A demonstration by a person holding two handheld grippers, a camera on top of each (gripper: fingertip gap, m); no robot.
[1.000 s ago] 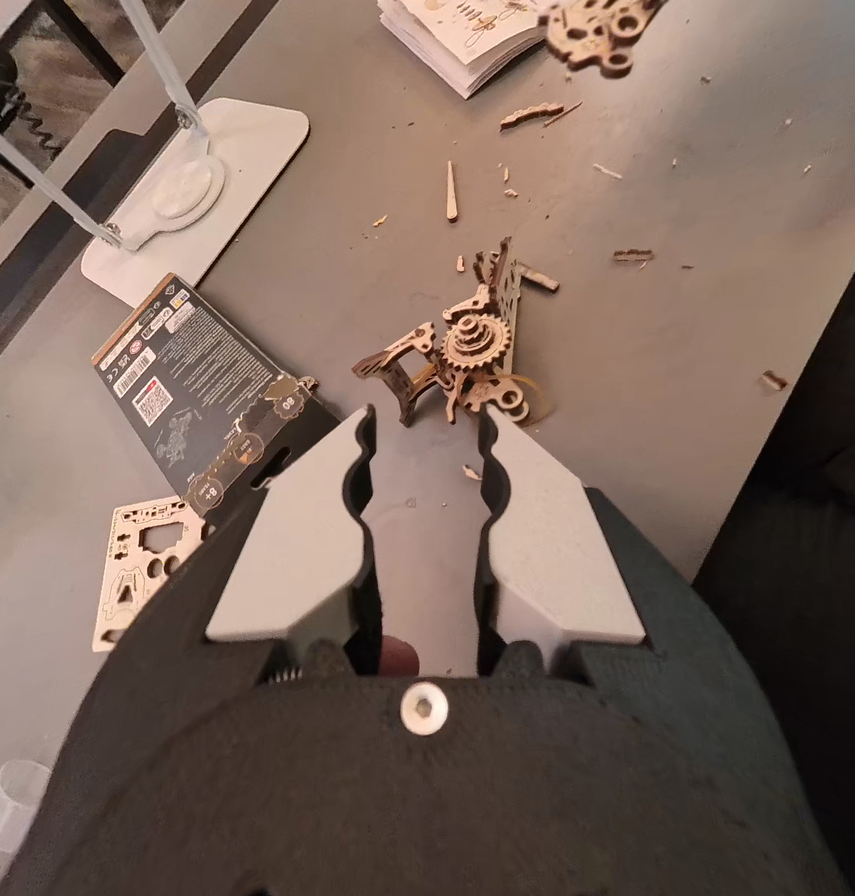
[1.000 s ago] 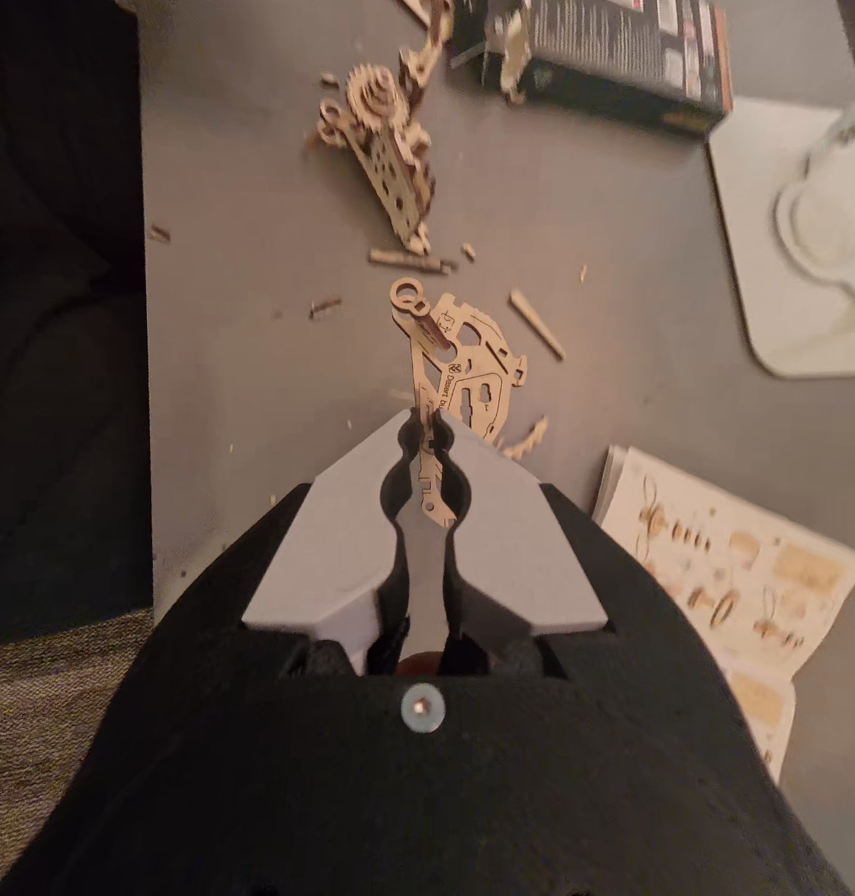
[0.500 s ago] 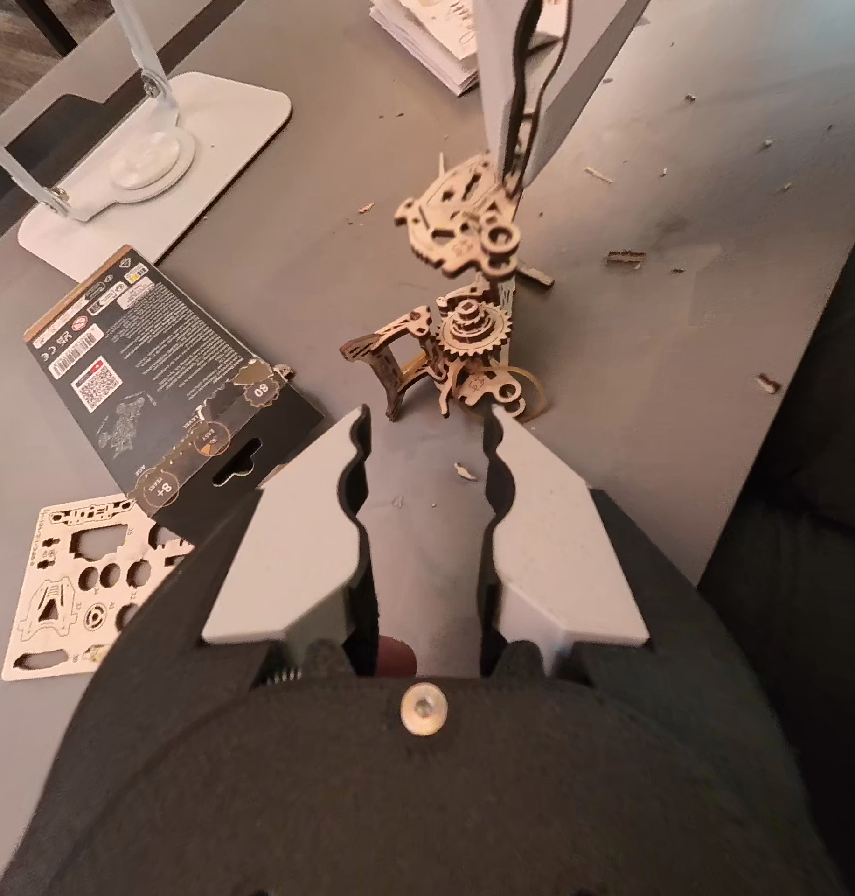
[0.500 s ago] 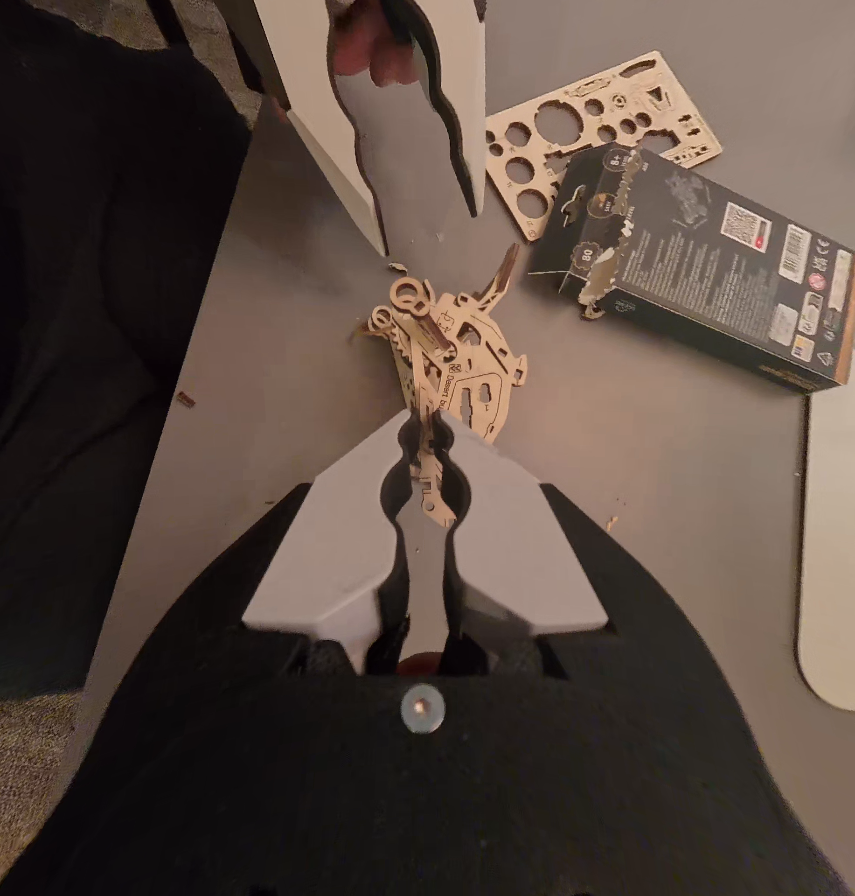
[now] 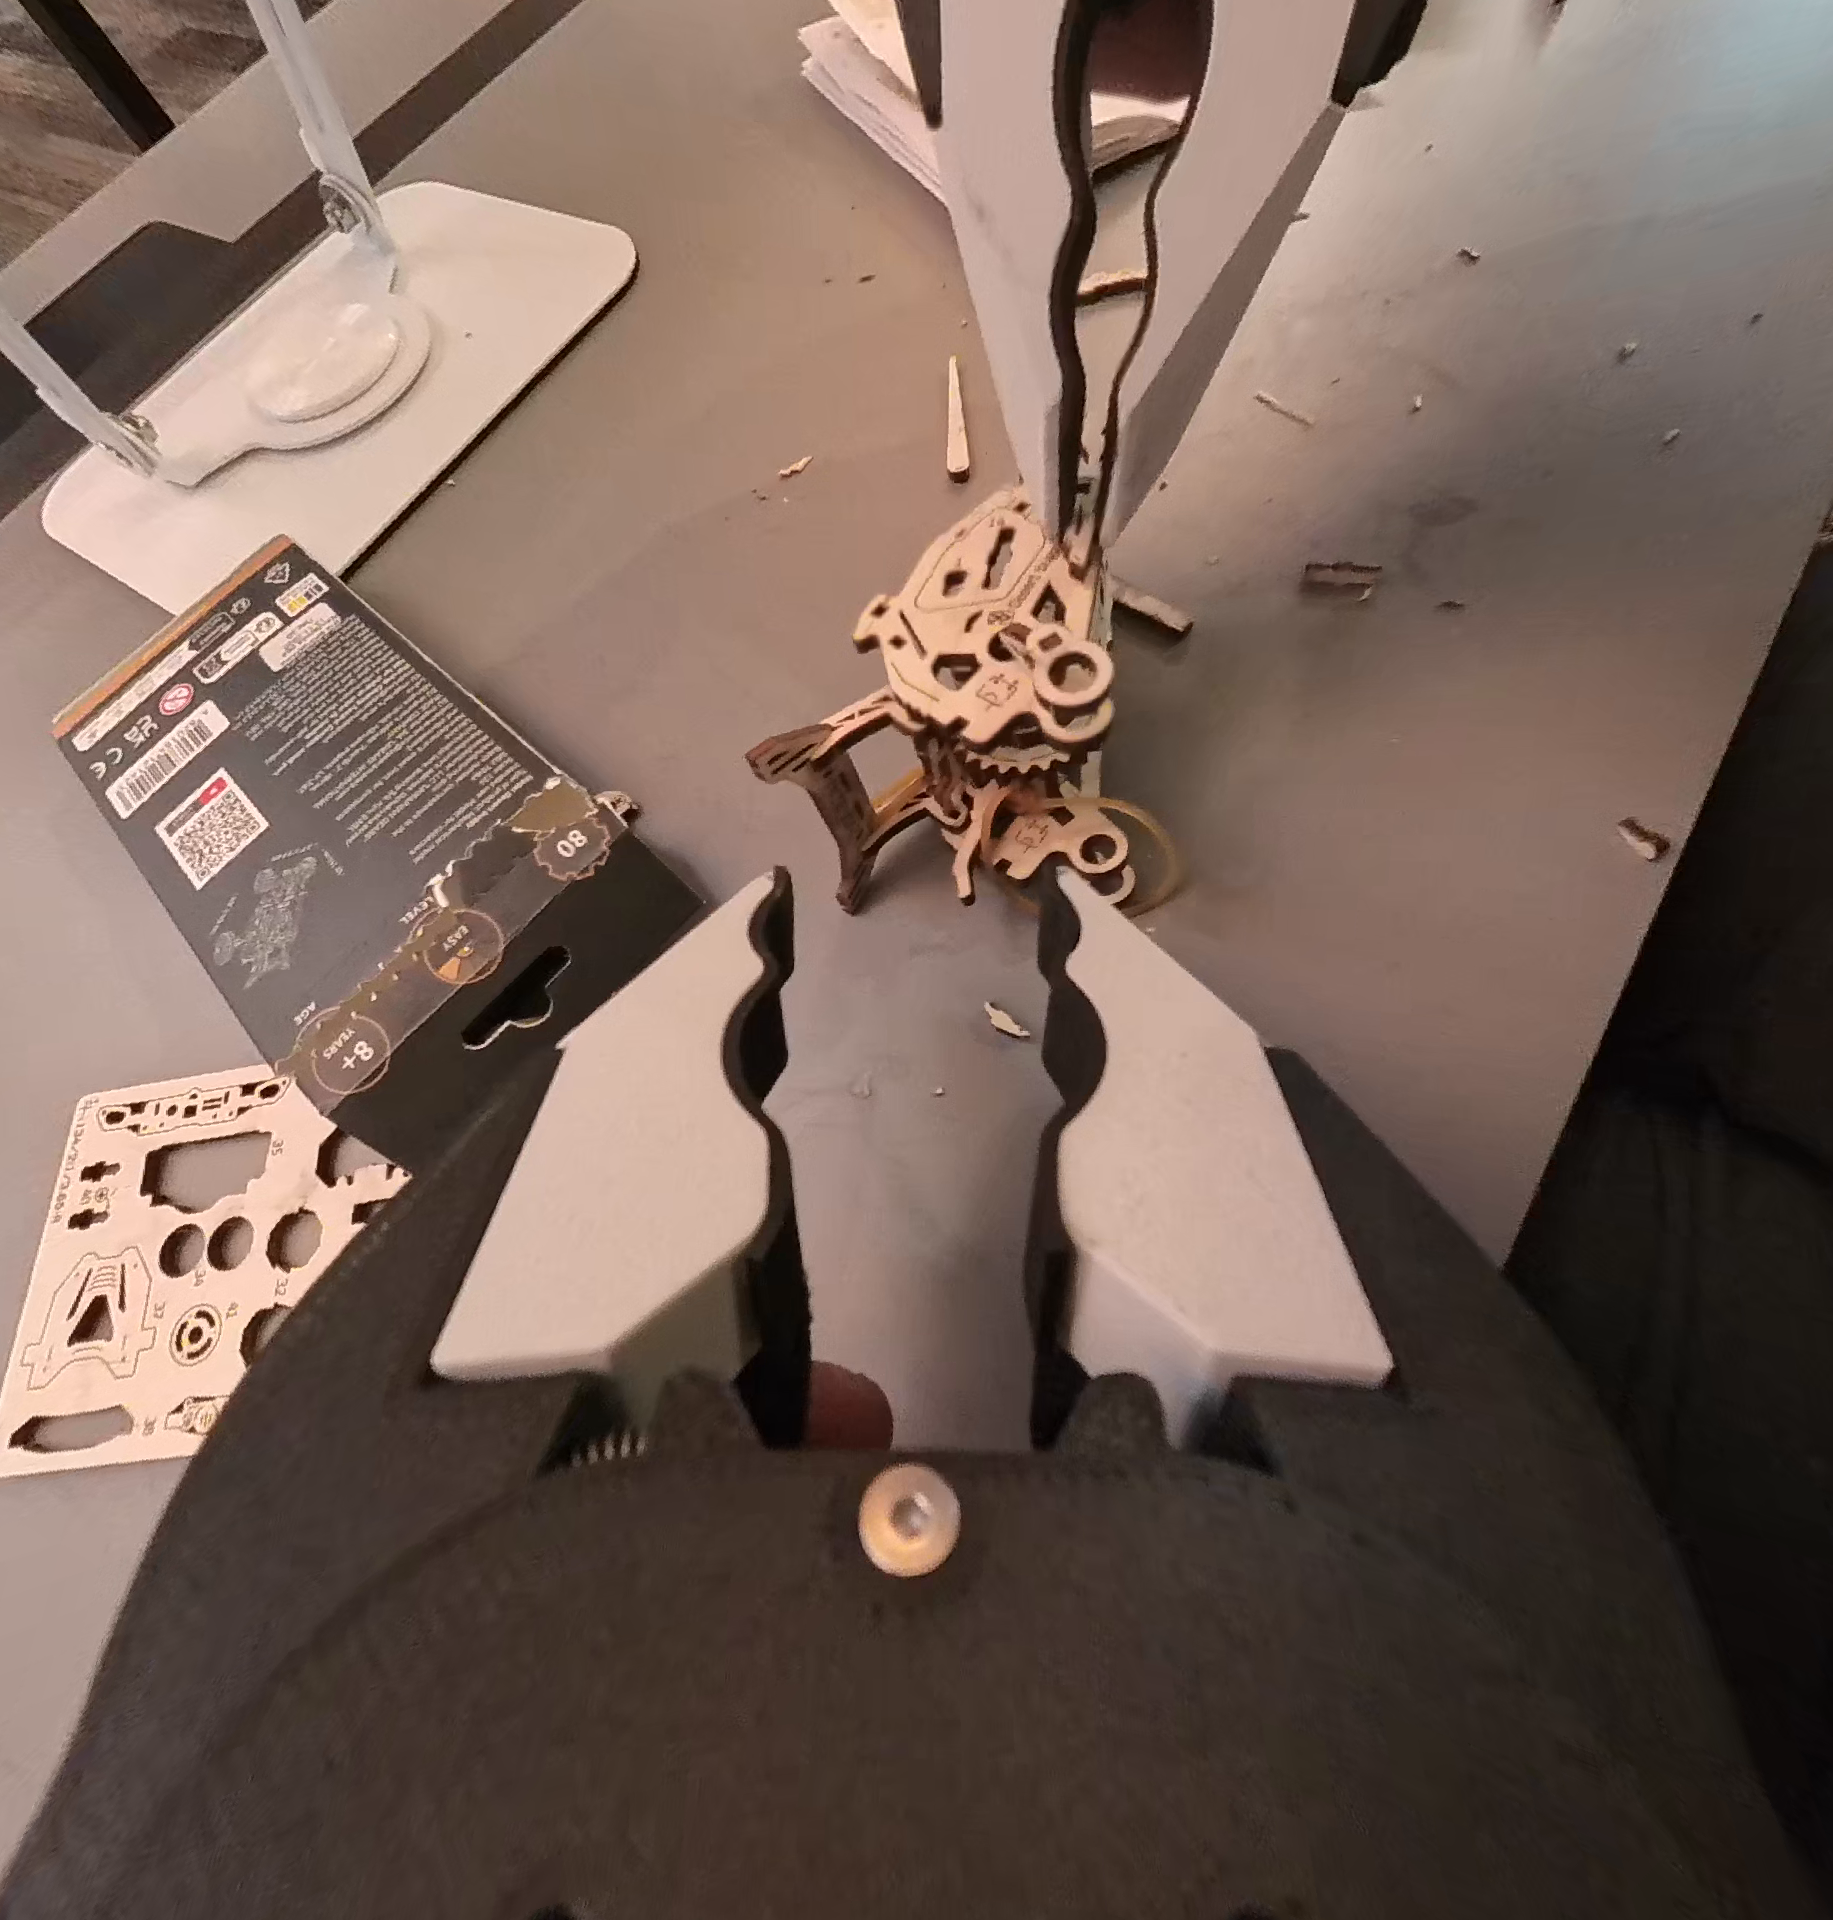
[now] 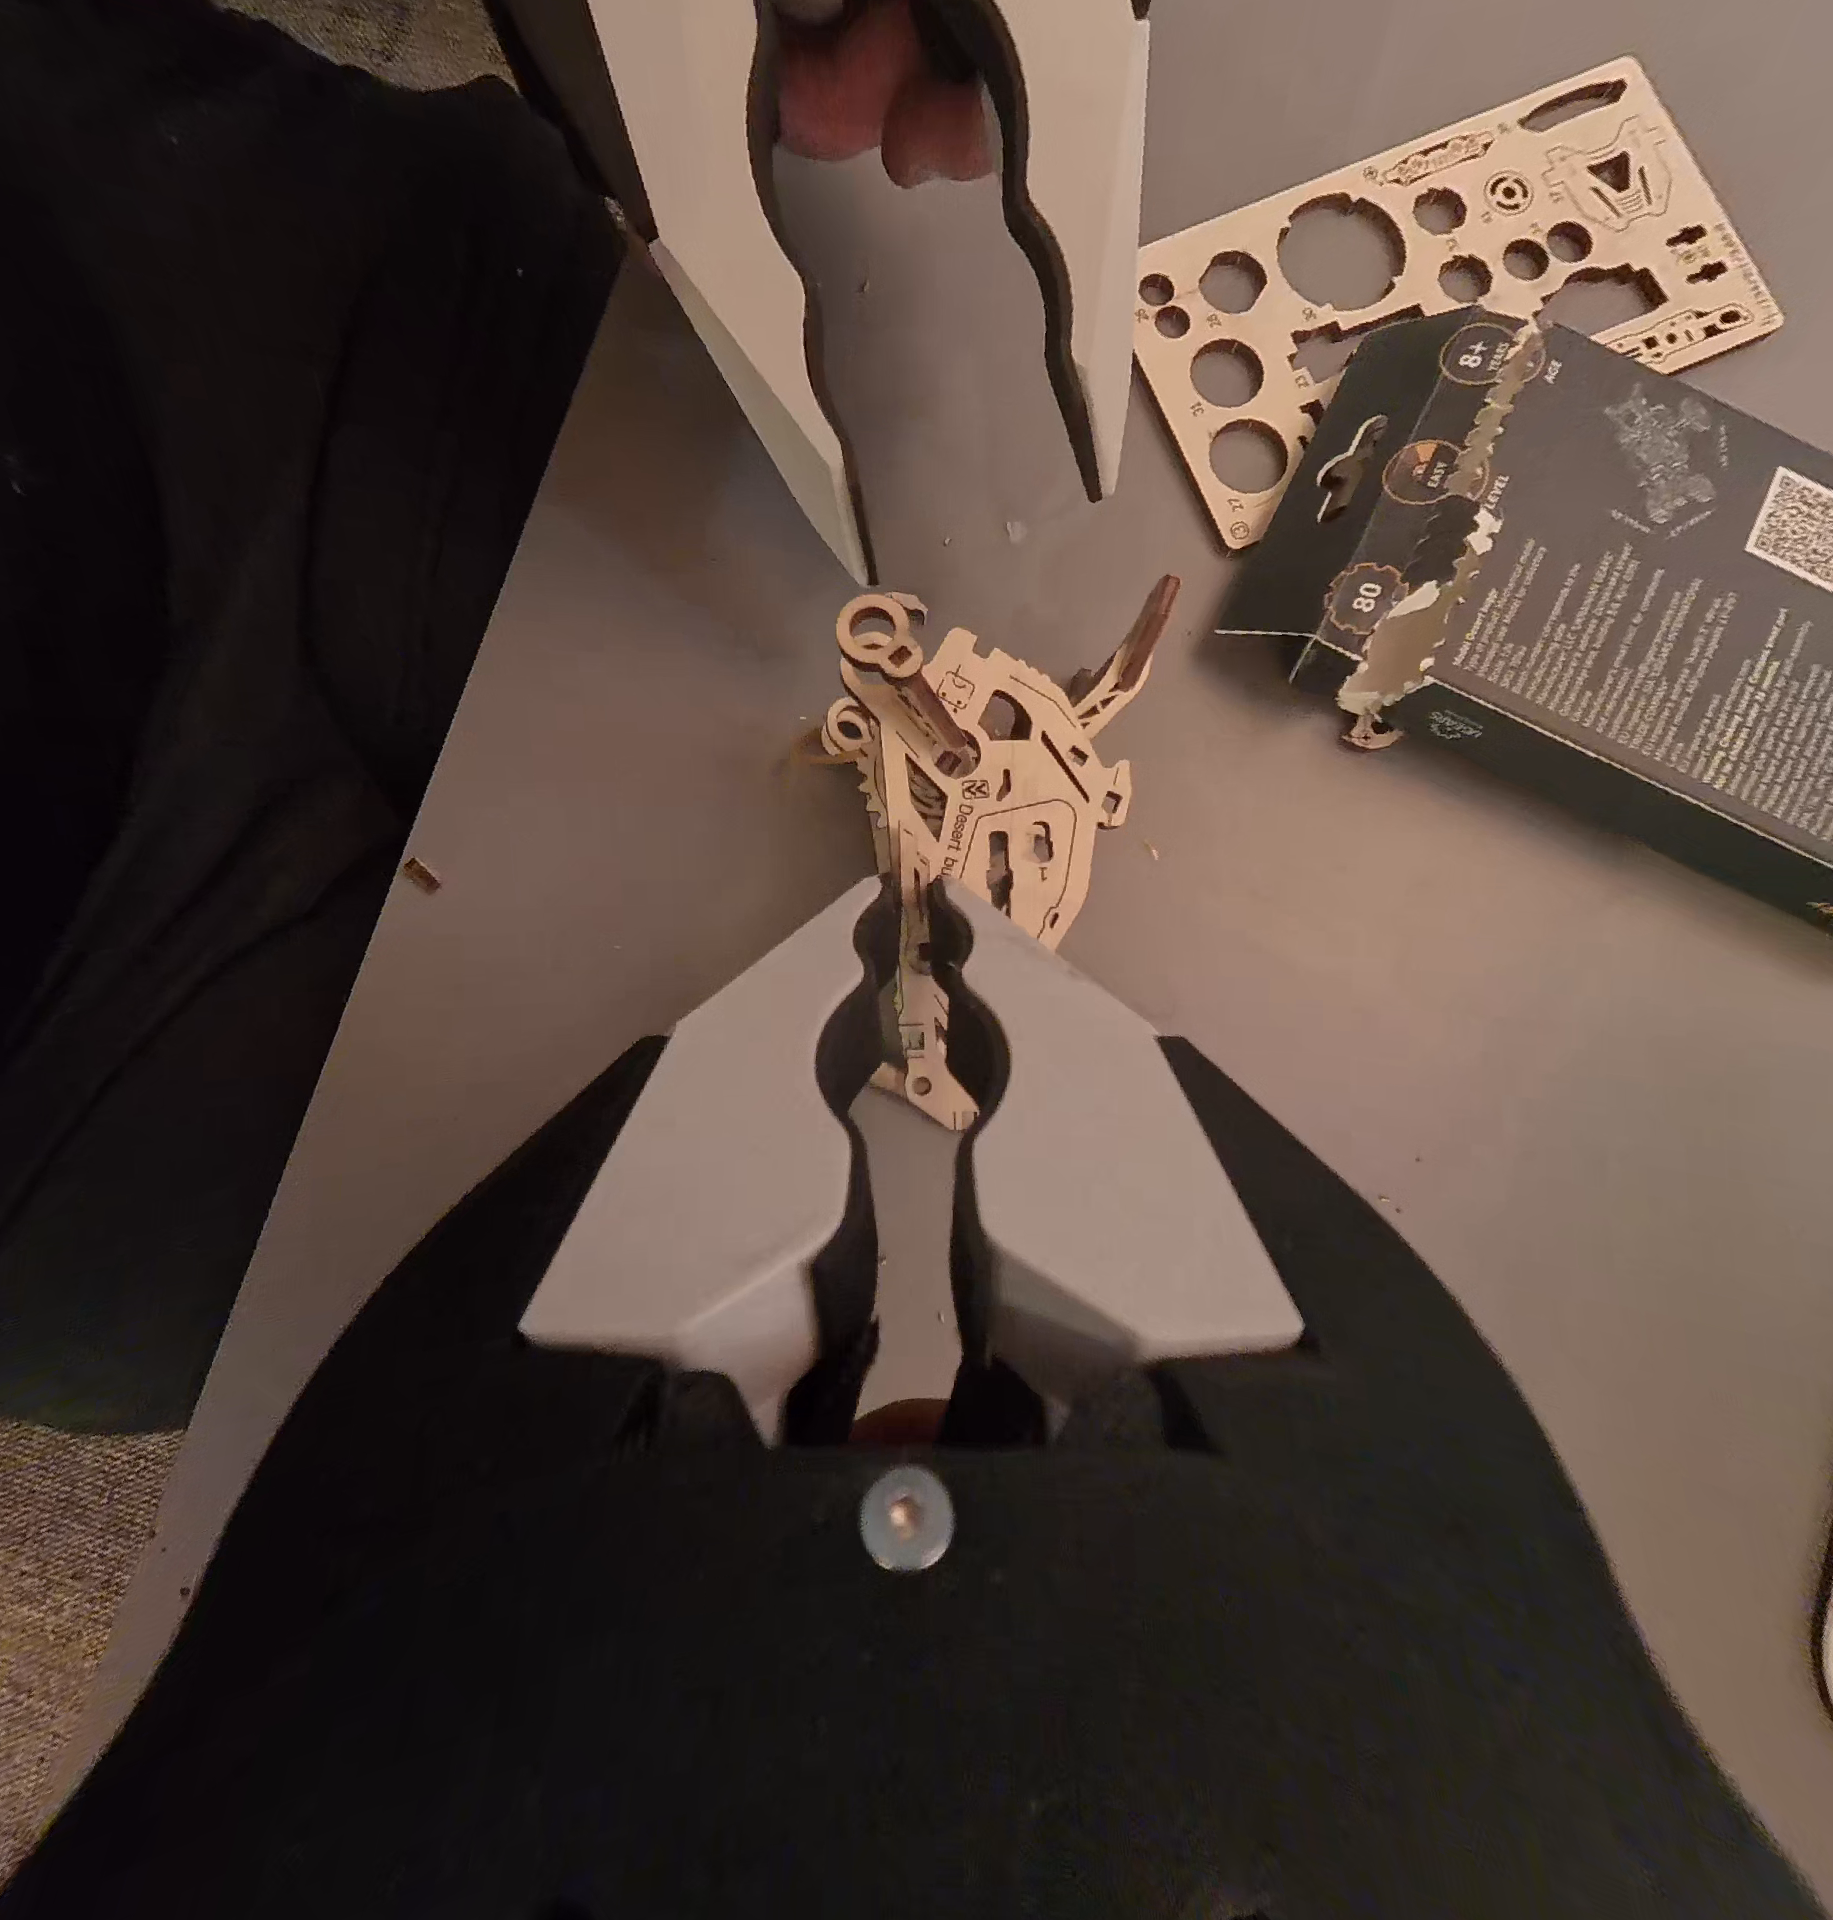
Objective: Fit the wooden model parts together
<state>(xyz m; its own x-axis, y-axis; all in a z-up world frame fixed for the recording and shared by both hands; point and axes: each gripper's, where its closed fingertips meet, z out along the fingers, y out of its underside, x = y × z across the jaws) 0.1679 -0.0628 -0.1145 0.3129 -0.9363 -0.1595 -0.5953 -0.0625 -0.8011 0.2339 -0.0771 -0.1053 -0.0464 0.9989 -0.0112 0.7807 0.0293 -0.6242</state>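
A part-built wooden model (image 5: 858, 812) with a gear stands on the grey table (image 5: 1411, 520), just beyond my left gripper (image 5: 917, 902), which is open and empty. My right gripper (image 6: 917, 899) is shut on a flat pale wooden panel part (image 6: 1016, 821) and holds it against the top of the model. In the left wrist view the right gripper (image 5: 1083, 520) comes down from the far side with the panel (image 5: 979, 613) over the gear. In the right wrist view the left gripper (image 6: 979, 520) shows open beyond the model, whose dark arm (image 6: 1135, 649) sticks out.
A black box (image 5: 351, 790) and a punched-out wooden sheet (image 5: 164, 1278) lie left of the model. A white lamp base (image 5: 320, 364) and a booklet (image 5: 870, 83) are farther back. Wood scraps (image 5: 1338, 577) dot the table. The table edge and dark cloth (image 5: 1722, 935) are on the right. The tips of one gripper are about 8 cm away from the tips of the other.
My right gripper carried the panel part from the far side of the table down onto the model. My left gripper stayed open near the model's front.
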